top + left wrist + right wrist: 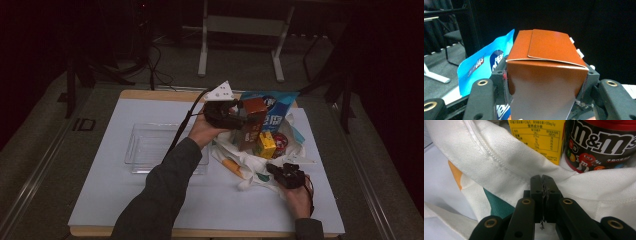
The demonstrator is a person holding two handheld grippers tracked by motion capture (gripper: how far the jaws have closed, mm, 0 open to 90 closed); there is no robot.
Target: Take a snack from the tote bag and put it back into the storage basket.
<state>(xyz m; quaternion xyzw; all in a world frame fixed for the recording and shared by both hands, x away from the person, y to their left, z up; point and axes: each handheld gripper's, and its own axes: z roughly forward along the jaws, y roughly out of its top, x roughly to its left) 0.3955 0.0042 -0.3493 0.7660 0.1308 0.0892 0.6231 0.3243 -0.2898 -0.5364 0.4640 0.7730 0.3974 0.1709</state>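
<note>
Two hand-held grippers at work: brown carton lifted, bag cloth pinched

Two jaws of the left hand-held gripper (546, 82) clamp a plain brown carton (544, 75) by its sides, held up above the white tote bag (250, 167), in front of a blue snack pouch (484, 65) whose lettering is too cropped to read. The right hand-held gripper (543, 187) is closed on the bag's white cloth, just below a yellow carton (536, 137) with a nutrition table and a red M&M's tub (601, 145).
</note>
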